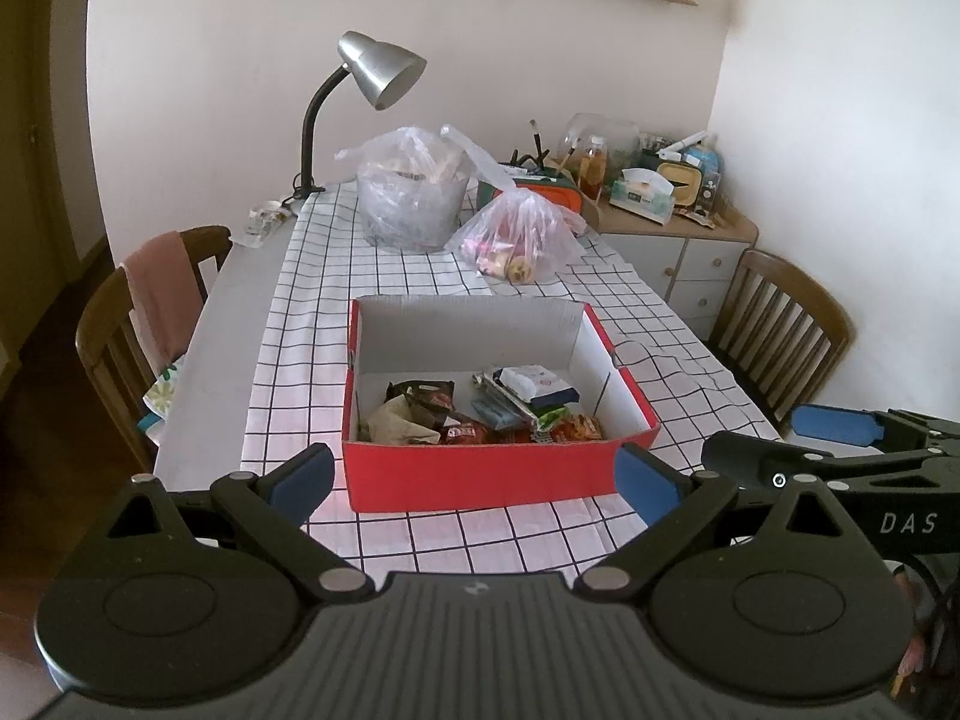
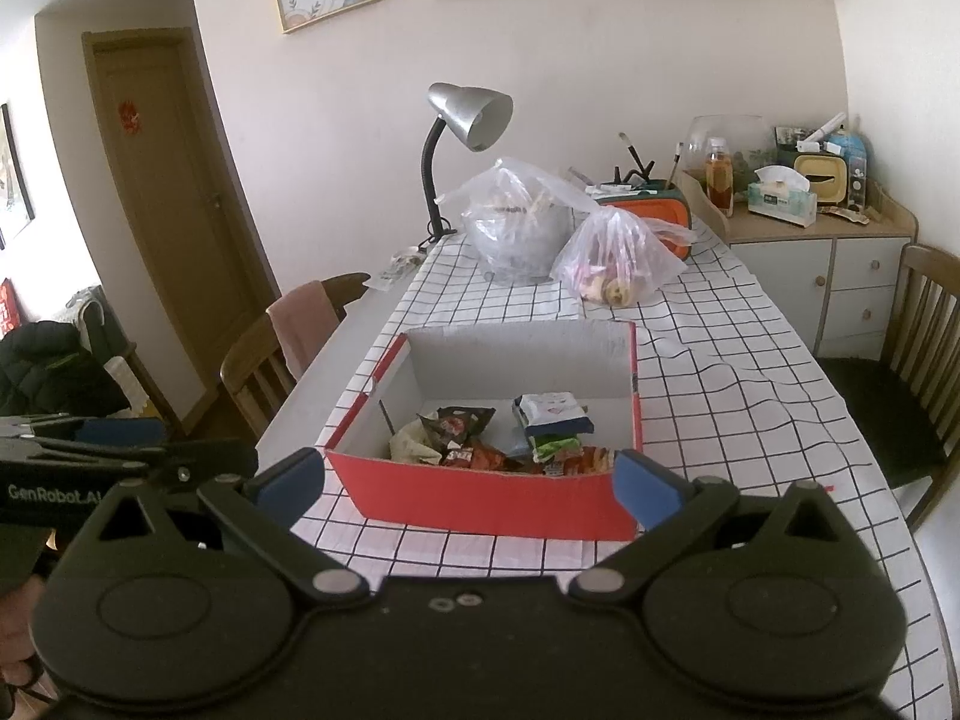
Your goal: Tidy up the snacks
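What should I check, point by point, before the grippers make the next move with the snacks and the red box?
1. Left gripper open and holding nothing: ok.
2. Right gripper open and holding nothing: ok.
3. Red box open on top, reachable from above: ok.
4. Snack packets lie inside the box, loosely piled in its near half, not sorted: not ok.
5. Far half of the box floor free for more packets: ok.
6. Small plastic bag behind the box, tied or loose at its top: cannot tell.
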`<state>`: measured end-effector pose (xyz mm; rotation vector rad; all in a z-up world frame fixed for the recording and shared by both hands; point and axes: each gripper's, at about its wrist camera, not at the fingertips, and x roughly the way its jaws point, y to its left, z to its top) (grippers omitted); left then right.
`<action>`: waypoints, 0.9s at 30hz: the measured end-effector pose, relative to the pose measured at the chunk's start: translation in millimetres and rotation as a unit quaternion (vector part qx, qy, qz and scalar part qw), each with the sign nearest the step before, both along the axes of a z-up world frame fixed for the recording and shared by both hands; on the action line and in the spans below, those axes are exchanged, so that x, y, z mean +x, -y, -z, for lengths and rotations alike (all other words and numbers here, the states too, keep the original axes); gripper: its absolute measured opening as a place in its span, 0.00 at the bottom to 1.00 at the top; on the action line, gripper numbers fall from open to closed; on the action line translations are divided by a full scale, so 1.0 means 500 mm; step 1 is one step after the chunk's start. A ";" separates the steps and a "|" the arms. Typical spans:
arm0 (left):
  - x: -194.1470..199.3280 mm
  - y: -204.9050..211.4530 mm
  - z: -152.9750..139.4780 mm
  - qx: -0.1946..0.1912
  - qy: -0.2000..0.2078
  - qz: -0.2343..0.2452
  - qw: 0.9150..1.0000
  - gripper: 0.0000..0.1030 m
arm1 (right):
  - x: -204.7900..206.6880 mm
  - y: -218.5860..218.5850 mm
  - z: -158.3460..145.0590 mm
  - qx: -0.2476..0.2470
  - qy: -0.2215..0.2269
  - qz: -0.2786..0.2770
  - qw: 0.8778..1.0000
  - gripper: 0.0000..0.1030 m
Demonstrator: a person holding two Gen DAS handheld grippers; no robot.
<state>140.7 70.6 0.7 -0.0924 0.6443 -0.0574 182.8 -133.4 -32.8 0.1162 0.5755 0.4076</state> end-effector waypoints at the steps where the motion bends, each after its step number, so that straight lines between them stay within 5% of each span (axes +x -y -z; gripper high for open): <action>1: 0.000 0.000 0.000 -0.001 0.000 0.001 1.000 0.97 | 0.000 0.000 0.000 0.000 0.000 0.000 1.000 1.00; 27: -0.032 0.001 -0.012 -0.005 0.014 0.003 1.000 0.97 | -0.037 0.005 -0.009 0.001 0.009 0.005 1.000 1.00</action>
